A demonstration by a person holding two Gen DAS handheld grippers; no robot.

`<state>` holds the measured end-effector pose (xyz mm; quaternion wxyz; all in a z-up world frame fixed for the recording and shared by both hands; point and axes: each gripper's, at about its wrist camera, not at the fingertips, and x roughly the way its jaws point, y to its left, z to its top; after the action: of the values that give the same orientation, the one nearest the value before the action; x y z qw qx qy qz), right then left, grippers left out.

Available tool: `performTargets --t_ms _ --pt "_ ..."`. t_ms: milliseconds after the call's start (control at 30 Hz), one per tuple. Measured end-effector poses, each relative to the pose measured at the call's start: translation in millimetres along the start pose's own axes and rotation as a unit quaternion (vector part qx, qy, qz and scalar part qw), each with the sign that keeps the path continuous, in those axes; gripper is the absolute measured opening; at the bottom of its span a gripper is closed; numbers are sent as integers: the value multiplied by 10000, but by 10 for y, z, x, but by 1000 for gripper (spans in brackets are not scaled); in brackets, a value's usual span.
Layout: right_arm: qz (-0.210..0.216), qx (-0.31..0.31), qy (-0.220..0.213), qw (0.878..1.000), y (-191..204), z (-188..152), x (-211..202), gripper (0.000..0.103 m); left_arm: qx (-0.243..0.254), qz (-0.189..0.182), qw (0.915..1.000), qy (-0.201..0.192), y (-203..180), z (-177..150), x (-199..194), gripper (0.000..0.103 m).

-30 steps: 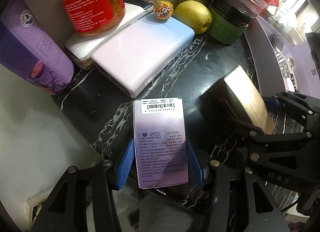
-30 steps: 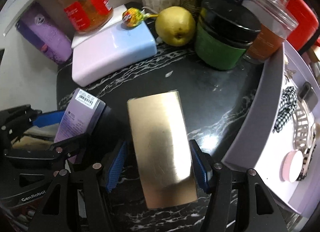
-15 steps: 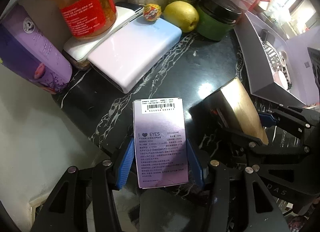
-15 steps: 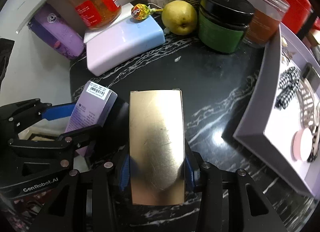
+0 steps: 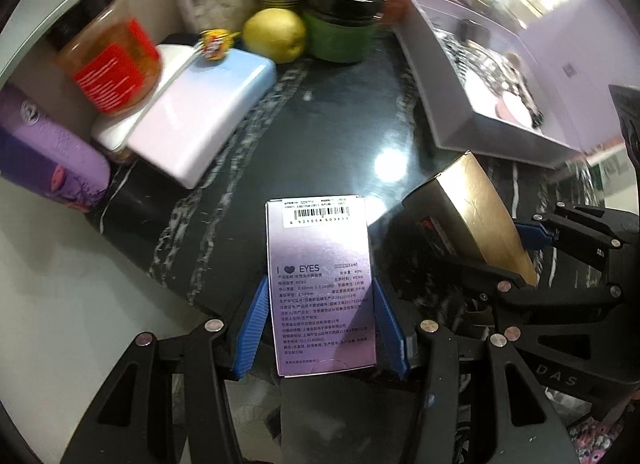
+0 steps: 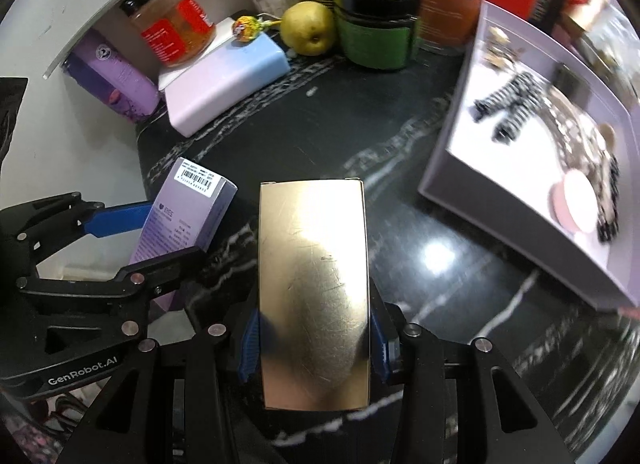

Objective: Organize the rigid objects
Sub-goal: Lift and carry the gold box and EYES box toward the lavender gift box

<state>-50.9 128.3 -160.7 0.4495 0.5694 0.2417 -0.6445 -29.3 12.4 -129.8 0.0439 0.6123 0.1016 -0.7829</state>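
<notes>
My left gripper (image 5: 320, 324) is shut on a lilac "I love EYES" box (image 5: 322, 284) and holds it above the black marble table (image 5: 320, 132). The box also shows in the right wrist view (image 6: 184, 216), between the left gripper's blue pads (image 6: 116, 218). My right gripper (image 6: 314, 340) is shut on a gold box (image 6: 314, 284), lifted over the table. The gold box also shows in the left wrist view (image 5: 480, 212), to the right of the lilac box.
At the back stand a pink-blue power bank (image 6: 228, 80), an orange jar with a red label (image 6: 176, 28), a purple carton (image 6: 112, 80), a lollipop (image 6: 248, 28), a yellow pear (image 6: 308, 28) and a green jar (image 6: 376, 28). A grey tray (image 6: 516, 240) of hair accessories is at the right.
My right gripper has closed on the gold box and lifted it. Both grippers have pulled back and up from the table with their boxes, swinging rightward toward the tray.
</notes>
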Motion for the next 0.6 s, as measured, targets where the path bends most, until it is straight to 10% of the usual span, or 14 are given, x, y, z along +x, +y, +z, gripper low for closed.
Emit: performTargets --t_ms 600 --pt "-208 825 -86 9963 -133 -547 -437 44 1006 -288 9945 99 -715 -134 -132 51"
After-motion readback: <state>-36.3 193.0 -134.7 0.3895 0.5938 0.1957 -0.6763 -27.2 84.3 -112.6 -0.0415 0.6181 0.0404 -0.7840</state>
